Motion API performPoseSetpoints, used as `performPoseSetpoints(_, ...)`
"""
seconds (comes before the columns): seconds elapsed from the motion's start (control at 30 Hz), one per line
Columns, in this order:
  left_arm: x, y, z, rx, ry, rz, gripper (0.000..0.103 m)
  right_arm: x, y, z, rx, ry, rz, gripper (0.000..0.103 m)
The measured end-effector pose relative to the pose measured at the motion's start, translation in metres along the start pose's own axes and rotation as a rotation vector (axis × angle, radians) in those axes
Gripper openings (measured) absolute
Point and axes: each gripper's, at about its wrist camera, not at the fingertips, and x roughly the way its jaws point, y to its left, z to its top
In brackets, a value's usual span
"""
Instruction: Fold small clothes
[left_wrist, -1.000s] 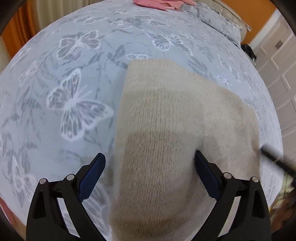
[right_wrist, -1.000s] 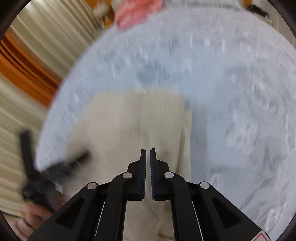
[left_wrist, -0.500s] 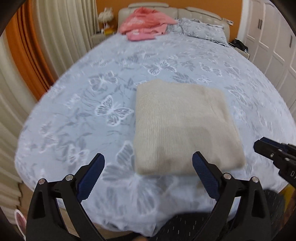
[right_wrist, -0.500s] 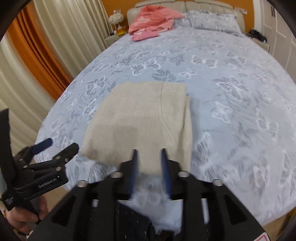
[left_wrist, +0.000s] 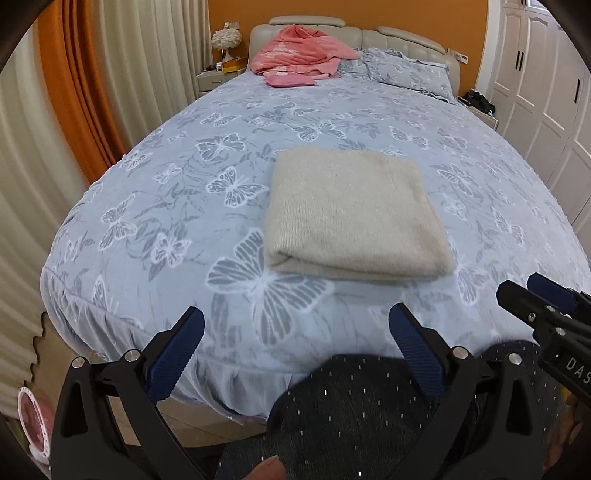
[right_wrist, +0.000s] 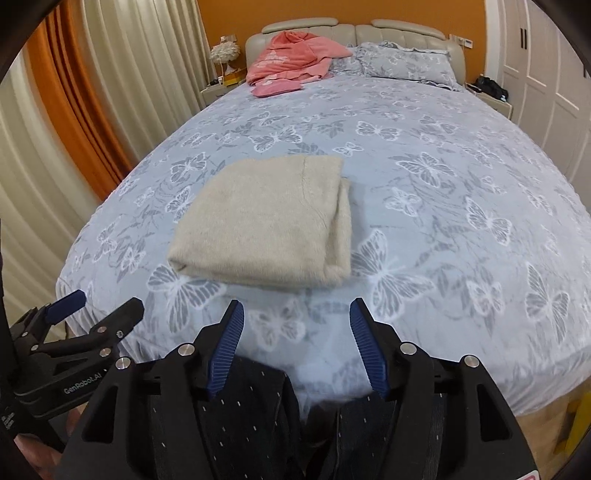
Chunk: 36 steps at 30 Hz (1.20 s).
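Beige knitted folded garment (left_wrist: 354, 218) lay on butterfly-print bed (left_wrist: 184, 177), ahead of both tools; left tool (left_wrist: 293, 339) and right tool (right_wrist: 297, 338) spread apart, empty, about equally near.

The left gripper (left_wrist: 293, 354) is hanging with its jaws spread wide, gripping nothing — blue pads (left_wrist: 177, 354) facing each other at about 8 and 4 o'clock of its own view. The right gripper (right_wrist: 297, 345) is gaping too, empty, sitting at the left one's 3 o'clock, both pointing toward 12.
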Motion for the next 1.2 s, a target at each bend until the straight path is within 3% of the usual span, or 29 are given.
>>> performPoseSetpoints(0.2, -0.008, -0.002, -0.024, 0.0, -0.015, 0.021, 0.098, -0.007, -0.001, -0.032, 0.005, -0.014, -0.05, 0.061)
performPoseSetpoints(0.33, -0.017, -0.002, -0.032, -0.002, -0.043, 0.031, 0.098, -0.011, 0.004, -0.049, -0.057, -0.045, -0.096, 0.063)
performPoseSetpoints(0.53, -0.027, 0.001, -0.036, -0.009, -0.074, 0.029, 0.098, -0.022, 0.001, -0.05, -0.044, -0.093, -0.103, 0.068)
performPoseSetpoints(0.9, -0.025, 0.004, -0.047, -0.026, -0.065, 0.032, 0.098, -0.02, 0.017, -0.06, -0.152, -0.109, -0.136, 0.071)
performPoseSetpoints(1.2, -0.035, -0.014, -0.049, 0.056, -0.125, 0.056, 0.098, -0.023, 0.014, -0.061, -0.127, -0.111, -0.133, 0.072)
